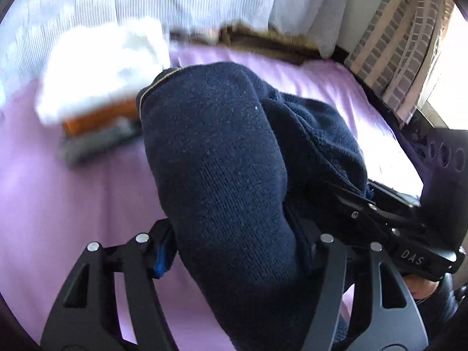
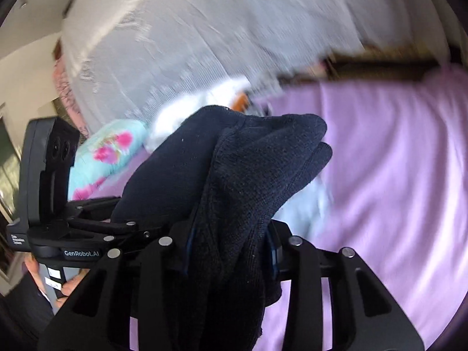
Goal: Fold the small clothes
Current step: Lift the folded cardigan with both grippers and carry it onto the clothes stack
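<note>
Up close, a dark navy knitted garment fills the middle of the left wrist view, its fine ribbed weave bulging into a rounded, padded shape with a thin pale line of stitching along one edge. To its left, on the smooth lilac sheet, sits a blurred stack: soft white cloth on top, an orange layer under it, a grey one at the bottom. Behind runs a sheer white curtain with fine vertical ribs. The left gripper pinches the navy knit between its black fingers, a blue pad showing at the left finger. Further right, the right gripper reaches in from the side, its black metal jaws pressed onto the same fabric, held up off the sheet.

Seen from the right wrist, the left gripper comes in at the left edge, held by a hand, with a turquoise cushion printed in pink flowers behind it. In the centre the navy garment hangs bunched in thick, fuzzy folds, and the right gripper squeezes it between its fingers. To the right spreads the lilac sheet, softly creased.
</note>
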Demonstrator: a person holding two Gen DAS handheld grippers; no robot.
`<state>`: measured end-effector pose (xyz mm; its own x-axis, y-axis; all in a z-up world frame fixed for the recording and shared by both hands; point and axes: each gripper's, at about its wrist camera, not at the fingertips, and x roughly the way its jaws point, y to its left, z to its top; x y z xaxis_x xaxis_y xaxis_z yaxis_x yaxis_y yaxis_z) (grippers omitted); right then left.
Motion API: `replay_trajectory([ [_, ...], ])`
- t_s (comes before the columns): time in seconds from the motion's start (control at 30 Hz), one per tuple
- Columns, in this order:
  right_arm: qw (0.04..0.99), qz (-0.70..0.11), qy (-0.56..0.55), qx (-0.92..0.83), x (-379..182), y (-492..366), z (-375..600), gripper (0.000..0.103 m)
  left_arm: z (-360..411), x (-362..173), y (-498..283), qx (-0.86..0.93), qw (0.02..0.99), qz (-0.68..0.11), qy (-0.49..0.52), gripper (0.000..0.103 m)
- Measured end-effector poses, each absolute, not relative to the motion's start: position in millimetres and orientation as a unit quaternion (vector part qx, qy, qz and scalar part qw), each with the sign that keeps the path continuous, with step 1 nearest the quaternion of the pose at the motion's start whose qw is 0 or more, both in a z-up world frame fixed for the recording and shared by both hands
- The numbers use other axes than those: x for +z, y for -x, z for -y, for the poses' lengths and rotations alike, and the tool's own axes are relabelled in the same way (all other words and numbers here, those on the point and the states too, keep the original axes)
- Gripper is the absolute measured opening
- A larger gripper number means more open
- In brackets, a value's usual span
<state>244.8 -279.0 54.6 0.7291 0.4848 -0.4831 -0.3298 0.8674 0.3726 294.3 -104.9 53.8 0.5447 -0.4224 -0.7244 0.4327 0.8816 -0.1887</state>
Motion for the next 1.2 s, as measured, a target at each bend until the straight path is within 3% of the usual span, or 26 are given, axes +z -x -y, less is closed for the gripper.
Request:
replay_trajectory([
  [0.2, 0.918, -0.253, -0.147, 0.268, 132, -368, 229, 0.038, 58, 151, -383, -0.178, 0.916, -0.359, -0.031, 0.067],
  [0.3, 0.911, -0.258, -0.158, 0.281, 143, -439, 198, 0.038, 32, 172, -437, -0.144, 0.923, -0.355, -0.027, 0.068],
  [0.47, 0.907, -0.307, -0.13, 0.258, 104, -508, 166, 0.039, 0, 137, -523, -0.119, 0.909, -0.4, -0.003, 0.071],
  [0.53, 0.904, -0.332, -0.13, 0.237, 73, -520, 166, 0.045, -2, 109, -538, -0.101, 0.905, -0.414, -0.005, 0.087],
  [0.57, 0.907, -0.325, -0.13, 0.233, 67, -517, 167, 0.045, -2, 100, -539, -0.086, 0.909, -0.408, -0.002, 0.097],
  [0.6, 0.91, -0.321, -0.128, 0.228, 68, -516, 166, 0.045, -4, 96, -537, -0.088, 0.911, -0.402, 0.016, 0.099],
  [0.7, 0.908, -0.336, -0.113, 0.223, 81, -510, 167, 0.045, -5, 99, -533, -0.084, 0.909, -0.406, 0.033, 0.1],
  [1.0, 0.944, -0.268, -0.069, 0.182, 107, -418, 178, 0.047, -9, 135, -442, 0.009, 0.937, -0.349, -0.027, 0.101],
  [1.07, 0.952, -0.251, -0.075, 0.157, 105, -390, 185, 0.052, -13, 137, -414, 0.021, 0.942, -0.333, -0.014, 0.101],
  [1.13, 0.959, -0.235, -0.086, 0.129, 101, -361, 191, 0.064, -12, 133, -385, 0.033, 0.946, -0.323, -0.006, 0.101],
  [1.2, 0.966, -0.219, -0.089, 0.107, 95, -328, 192, 0.067, -7, 126, -356, 0.049, 0.949, -0.311, -0.012, 0.101],
])
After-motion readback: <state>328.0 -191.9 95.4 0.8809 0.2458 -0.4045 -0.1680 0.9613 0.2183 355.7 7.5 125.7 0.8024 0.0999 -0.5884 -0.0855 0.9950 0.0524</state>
